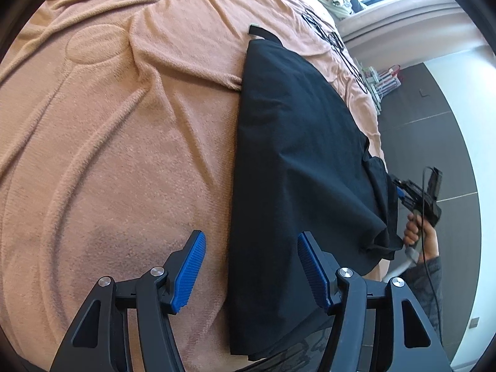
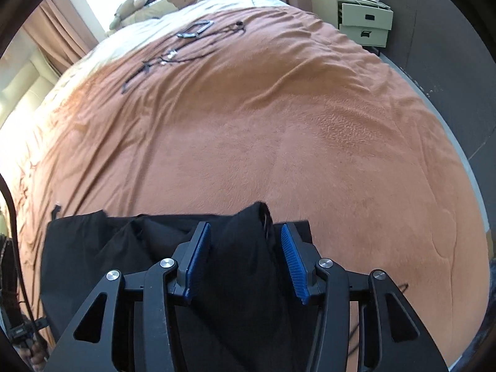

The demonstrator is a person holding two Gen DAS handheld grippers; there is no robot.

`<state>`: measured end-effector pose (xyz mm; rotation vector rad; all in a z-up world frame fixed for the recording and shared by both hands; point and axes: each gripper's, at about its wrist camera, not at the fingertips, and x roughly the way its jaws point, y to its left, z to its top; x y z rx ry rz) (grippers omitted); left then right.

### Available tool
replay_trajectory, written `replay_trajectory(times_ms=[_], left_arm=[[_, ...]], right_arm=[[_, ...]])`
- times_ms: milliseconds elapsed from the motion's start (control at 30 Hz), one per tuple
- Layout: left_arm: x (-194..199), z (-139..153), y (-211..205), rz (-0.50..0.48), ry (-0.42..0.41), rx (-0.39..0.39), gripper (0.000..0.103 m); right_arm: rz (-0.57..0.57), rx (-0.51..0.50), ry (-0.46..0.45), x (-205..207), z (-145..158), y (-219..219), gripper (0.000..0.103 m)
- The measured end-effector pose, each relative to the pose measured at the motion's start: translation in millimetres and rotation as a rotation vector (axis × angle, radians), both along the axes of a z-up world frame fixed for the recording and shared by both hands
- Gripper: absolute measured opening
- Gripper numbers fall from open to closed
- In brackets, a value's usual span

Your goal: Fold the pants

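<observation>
The black pants (image 1: pixel 294 155) lie folded lengthwise on the orange blanket (image 1: pixel 124 124), running from the far side toward the bed's near edge. My left gripper (image 1: pixel 251 241) is open above the pants' left edge, one pad over blanket and one over cloth, neither pressing. In the right wrist view the pants (image 2: pixel 93 248) bunch at the near edge. A raised fold of black cloth stands between the spread jaws of my right gripper (image 2: pixel 245 232), which is open. From the left wrist view, a hand holds the right gripper (image 1: pixel 415 195) at the pants' right end.
Black cables (image 2: pixel 173 59) and a small dark frame (image 2: pixel 197 29) lie on the far part of the blanket (image 2: pixel 279 124). Pillows and soft toys (image 2: pixel 139 3) sit by the window. A cream drawer unit (image 2: pixel 362 18) stands at the bed's far right. Dark floor (image 1: pixel 434 124) borders the bed.
</observation>
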<state>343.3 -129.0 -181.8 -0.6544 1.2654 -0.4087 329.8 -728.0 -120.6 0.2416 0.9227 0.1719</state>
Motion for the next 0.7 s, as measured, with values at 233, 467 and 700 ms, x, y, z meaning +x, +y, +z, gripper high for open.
replay_trajectory(times_ms=[233, 467, 700], left_arm=[[-3, -7, -5, -0.023, 0.027, 0.003, 0.029], [-8, -11, -2, -0.025, 0.042, 0.002, 0.018], [-12, -3, -6, -0.055, 0.028, 0.013, 0.019]], right_arm=[[-0.001, -0.049, -0.077, 0, 18, 12, 0.009], [-0.154, -0.039, -0.219, -20, 36, -6, 0.01], [-0.139, 0.063, -0.189, -61, 39, -23, 0.016]])
